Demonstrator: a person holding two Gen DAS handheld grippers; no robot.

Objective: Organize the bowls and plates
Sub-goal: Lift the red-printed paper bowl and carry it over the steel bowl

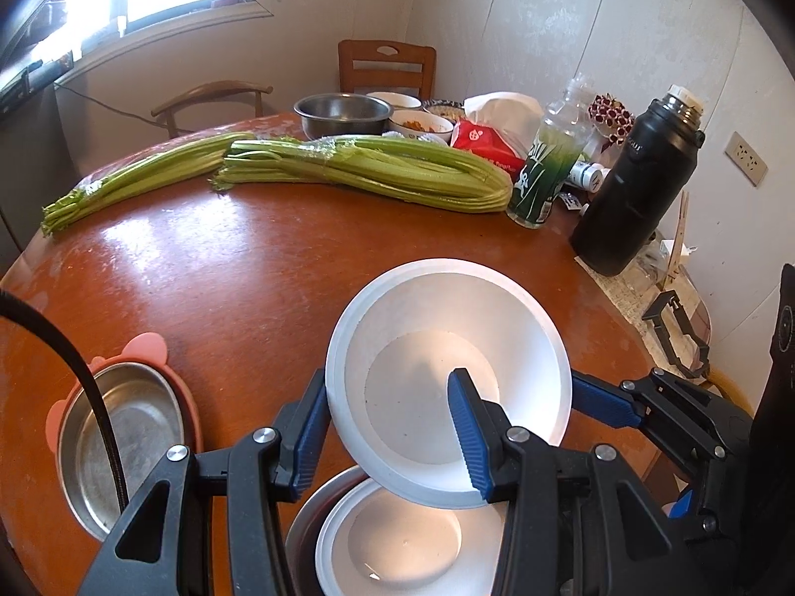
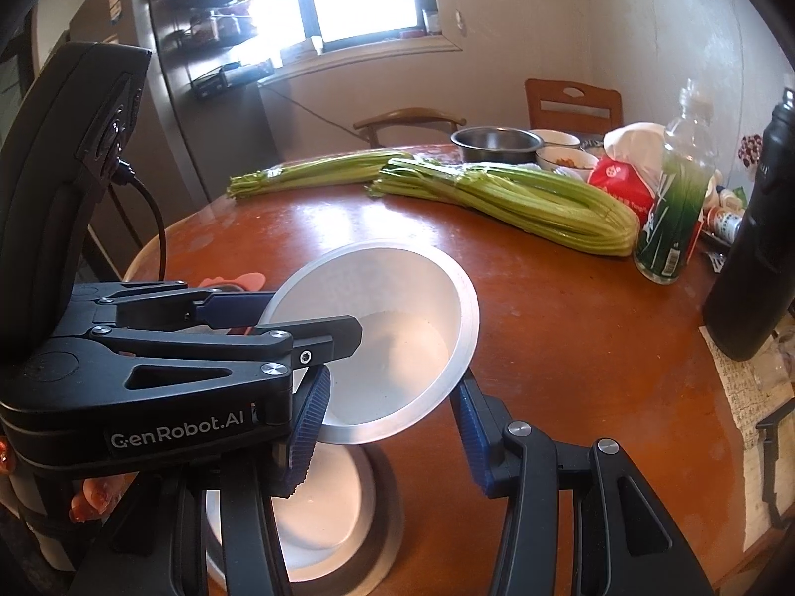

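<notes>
Both tools clamp one white bowl (image 1: 447, 382) — the left tool (image 1: 387, 427) grips its near-left rim, the right tool (image 2: 390, 427) its opposite rim, jaws partly apart on each. The bowl hangs tilted above a second white bowl (image 1: 407, 541) in a metal dish (image 1: 318, 501). Left sits a pink-rimmed metal plate (image 1: 124, 437) — farther across the desk (image 1: 238, 268), celery (image 1: 367, 169) and a black flask (image 1: 641, 184).

Celery (image 1: 357, 169), green bottle (image 1: 544, 169), black flask (image 1: 636, 184).
</notes>
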